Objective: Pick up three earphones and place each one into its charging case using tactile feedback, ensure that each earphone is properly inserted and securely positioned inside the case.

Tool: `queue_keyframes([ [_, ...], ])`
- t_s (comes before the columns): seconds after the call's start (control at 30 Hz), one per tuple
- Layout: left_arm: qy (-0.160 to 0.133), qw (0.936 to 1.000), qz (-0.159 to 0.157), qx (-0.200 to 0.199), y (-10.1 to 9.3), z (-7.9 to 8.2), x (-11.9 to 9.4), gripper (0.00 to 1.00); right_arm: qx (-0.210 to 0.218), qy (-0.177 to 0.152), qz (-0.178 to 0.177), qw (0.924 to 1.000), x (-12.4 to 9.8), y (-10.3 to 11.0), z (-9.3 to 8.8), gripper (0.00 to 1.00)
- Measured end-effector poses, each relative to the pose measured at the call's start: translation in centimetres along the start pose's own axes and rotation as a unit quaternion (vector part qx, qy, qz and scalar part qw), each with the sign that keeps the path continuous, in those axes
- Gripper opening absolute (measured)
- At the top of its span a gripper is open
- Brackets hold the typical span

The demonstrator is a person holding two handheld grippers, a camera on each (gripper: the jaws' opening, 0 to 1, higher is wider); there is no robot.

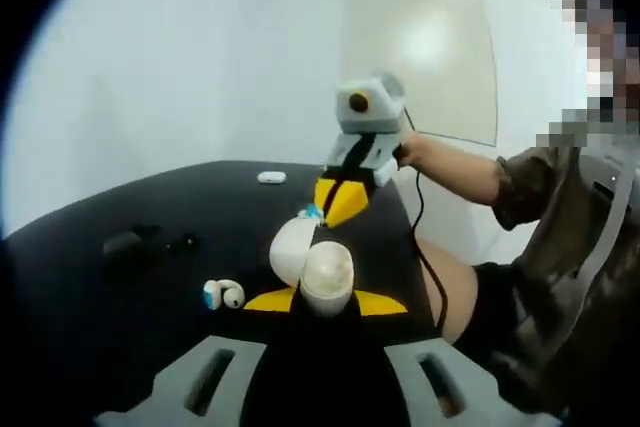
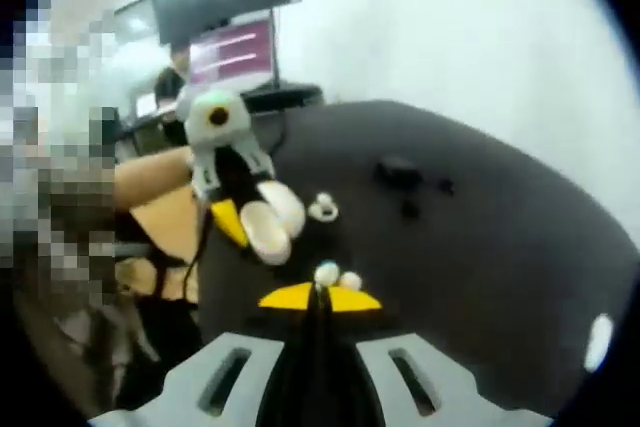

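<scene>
Item 1, left claw (image 1: 322, 299): yellow tips clenched on an open white charging case (image 1: 312, 267), lid swung up to the left, cup facing the other claw. Judged purpose: the case is lifted off the worktop (image 1: 150, 207) and steadied so an earphone can be pushed in against a firm hold. In the right gripper view this claw (image 2: 245, 222) enters from the left, and the case (image 2: 272, 219) shows its lid spread open.

Item 2, right claw (image 2: 320, 297): yellow tips pinched together on a small white earphone (image 2: 335, 276) with a blue-green end. In the left gripper view this claw (image 1: 338, 202) hangs just above the case's lid, and the earphone (image 1: 312, 213) at its tip is near the opening but not yet seated. Judged step: lining up for insertion.

Item 3, second white earphone (image 1: 224, 293) with a blue end: lies loose on the dark worktop, near and left of the case, awaiting its turn.

Item 4, small white piece (image 1: 271, 178): far side of the worktop, too small to identify.

Item 5, dark objects (image 1: 125, 243): left, mid-worktop, unclear, possibly dark cases.
</scene>
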State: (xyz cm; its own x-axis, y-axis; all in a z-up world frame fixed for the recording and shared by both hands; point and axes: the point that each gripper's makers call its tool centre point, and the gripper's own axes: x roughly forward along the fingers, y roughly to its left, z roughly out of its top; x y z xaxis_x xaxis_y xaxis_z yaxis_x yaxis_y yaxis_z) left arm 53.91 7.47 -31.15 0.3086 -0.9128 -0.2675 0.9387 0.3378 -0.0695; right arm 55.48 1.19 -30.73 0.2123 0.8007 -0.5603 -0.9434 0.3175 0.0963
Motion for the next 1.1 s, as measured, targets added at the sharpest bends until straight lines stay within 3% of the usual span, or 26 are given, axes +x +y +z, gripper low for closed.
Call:
queue_keyframes([
  [0.07,0.000,1.0000,0.000,-0.001,0.0,0.0,0.0,0.17,0.026,0.008,0.007,0.9996,0.6,0.1,-0.3,0.07],
  [0.17,0.001,1.0000,0.002,0.001,0.1,-0.1,-0.1,0.17,-0.005,0.004,0.015,0.9999,1.5,0.2,-0.5,0.07],
  [0.4,0.001,1.0000,0.004,0.003,0.2,-0.2,-0.1,0.17,-0.001,-0.066,0.004,0.9978,1.1,-0.5,0.6,0.08],
  [0.53,0.003,1.0000,0.005,-0.006,0.3,-0.2,0.0,0.18,0.005,-0.147,-0.014,0.9891,-0.4,-1.1,2.3,0.08],
  [0.6,0.003,1.0000,0.005,-0.005,0.2,-0.2,0.0,0.17,0.011,-0.164,-0.019,0.9862,-1.0,-1.3,2.4,0.08],
  [0.83,0.002,1.0000,0.005,0.000,0.2,-0.2,0.1,0.17,-0.062,-0.159,-0.105,0.9797,-2.5,-3.1,1.0,0.17],
  [1.1,0.003,1.0000,0.006,-0.005,0.2,-0.1,0.2,0.17,-0.053,-0.127,-0.093,0.9862,-2.1,-2.6,-1.3,0.14],
])
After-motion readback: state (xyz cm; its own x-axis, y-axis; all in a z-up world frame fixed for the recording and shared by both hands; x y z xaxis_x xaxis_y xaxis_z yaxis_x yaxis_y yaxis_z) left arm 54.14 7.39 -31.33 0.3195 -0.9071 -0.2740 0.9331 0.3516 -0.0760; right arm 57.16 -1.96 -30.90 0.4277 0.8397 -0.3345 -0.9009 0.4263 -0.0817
